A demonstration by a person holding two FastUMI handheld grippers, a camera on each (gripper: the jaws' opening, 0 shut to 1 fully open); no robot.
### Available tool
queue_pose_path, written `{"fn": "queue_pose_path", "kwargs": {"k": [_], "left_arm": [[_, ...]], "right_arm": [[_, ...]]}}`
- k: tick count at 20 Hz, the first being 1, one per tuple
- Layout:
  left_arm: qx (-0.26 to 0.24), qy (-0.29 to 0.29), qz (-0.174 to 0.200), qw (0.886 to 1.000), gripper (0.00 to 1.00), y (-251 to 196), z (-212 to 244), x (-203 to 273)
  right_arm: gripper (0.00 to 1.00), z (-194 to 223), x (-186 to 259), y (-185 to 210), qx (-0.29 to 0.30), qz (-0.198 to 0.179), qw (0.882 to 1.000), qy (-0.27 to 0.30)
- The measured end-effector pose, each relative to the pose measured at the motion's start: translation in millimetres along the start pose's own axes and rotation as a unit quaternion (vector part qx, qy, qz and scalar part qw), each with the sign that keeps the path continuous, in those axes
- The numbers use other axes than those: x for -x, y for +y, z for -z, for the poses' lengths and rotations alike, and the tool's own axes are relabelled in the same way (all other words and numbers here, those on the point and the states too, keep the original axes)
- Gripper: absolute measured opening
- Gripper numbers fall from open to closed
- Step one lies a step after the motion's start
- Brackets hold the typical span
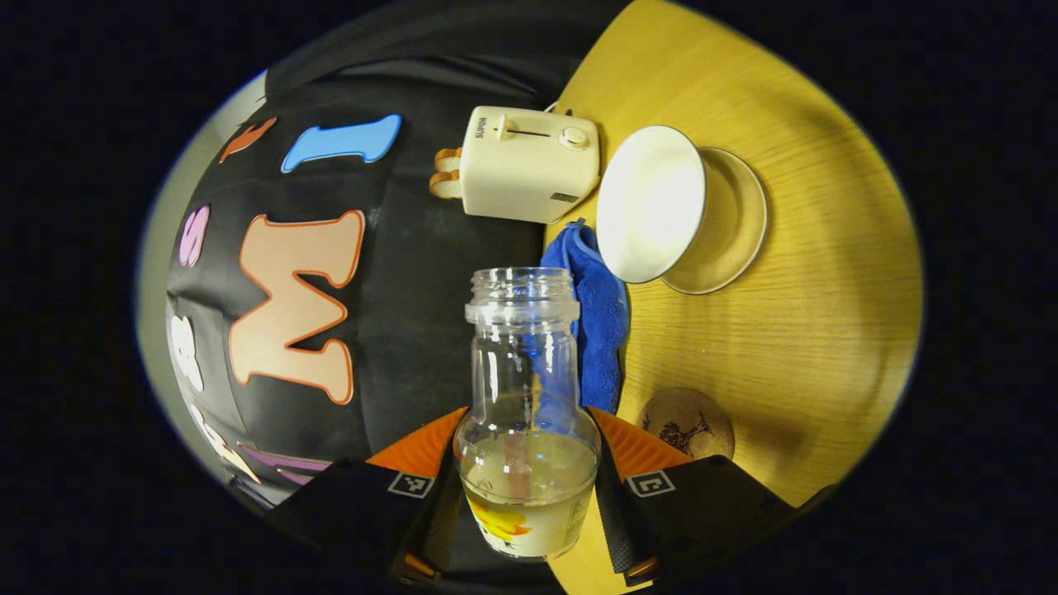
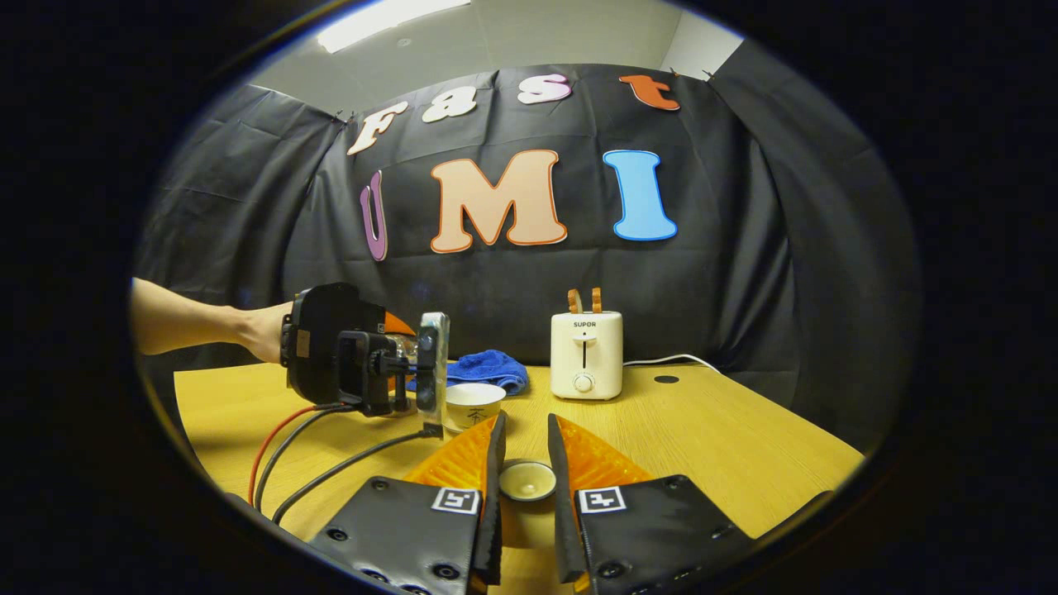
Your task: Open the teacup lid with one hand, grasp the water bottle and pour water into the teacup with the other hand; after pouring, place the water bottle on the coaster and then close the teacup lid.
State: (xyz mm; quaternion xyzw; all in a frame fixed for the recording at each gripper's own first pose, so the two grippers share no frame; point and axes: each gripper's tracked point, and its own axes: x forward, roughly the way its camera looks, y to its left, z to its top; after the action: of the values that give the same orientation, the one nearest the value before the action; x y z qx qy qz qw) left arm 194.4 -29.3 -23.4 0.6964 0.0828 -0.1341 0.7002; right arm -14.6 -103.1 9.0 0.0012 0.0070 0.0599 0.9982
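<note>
My left gripper [image 1: 529, 496] is shut on a clear glass water bottle [image 1: 527, 397] without a cap; some water sits in the end near the fingers. This view is rolled, so the table stands on the right. The open white teacup [image 1: 653, 202] on its saucer [image 1: 740, 219] lies beyond the bottle's mouth and to its right. A round cork coaster [image 1: 686, 423] lies beside the right finger. In the right gripper view, my right gripper [image 2: 526, 481] is shut on the small teacup lid [image 2: 527, 479], low over the table. Just beyond are the teacup [image 2: 474, 403] and the hand-held left gripper [image 2: 355, 359].
A cream toaster [image 2: 586, 354] with bread slices stands at the back of the wooden table [image 2: 727, 446]. A folded blue cloth [image 2: 488, 368] lies behind the teacup. Red and black cables [image 2: 314, 454] trail from the left gripper across the table.
</note>
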Motion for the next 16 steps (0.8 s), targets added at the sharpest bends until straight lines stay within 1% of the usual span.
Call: {"fn": "queue_pose_path", "kwargs": {"k": [2,3,4,7,11,12,16], "left_arm": [[-0.031,0.003,0.009,0.999,0.69,-0.2,-2.0,1.6],[-0.041,0.004,0.014,0.999,0.7,-1.3,-4.2,2.8],[-0.052,0.004,0.017,0.998,0.69,-1.3,-6.2,3.8],[-0.086,0.012,0.023,0.996,0.69,-1.3,-11.3,8.0],[-0.128,0.018,0.019,0.991,0.69,2.8,-13.3,12.2],[-0.138,0.021,0.018,0.99,0.67,4.3,-13.7,13.2],[-0.162,0.027,0.017,0.986,0.69,9.6,-15.6,15.7]], "right_arm": [[0.29,0.5,-0.2,0.4,-0.001,-0.001,1.0,0.0],[0.29,-0.1,0.0,0.7,-0.002,-0.002,1.0,0.0],[0.29,0.3,0.1,0.8,-0.003,-0.003,1.0,0.0],[0.29,-0.3,0.4,1.4,-0.008,-0.006,1.0,0.001],[0.29,-0.5,0.8,1.7,-0.016,-0.008,1.0,0.002],[0.29,-0.5,0.8,2.2,-0.019,-0.009,1.0,0.002],[0.29,-0.7,0.6,2.4,-0.033,-0.01,0.999,0.003]]}}
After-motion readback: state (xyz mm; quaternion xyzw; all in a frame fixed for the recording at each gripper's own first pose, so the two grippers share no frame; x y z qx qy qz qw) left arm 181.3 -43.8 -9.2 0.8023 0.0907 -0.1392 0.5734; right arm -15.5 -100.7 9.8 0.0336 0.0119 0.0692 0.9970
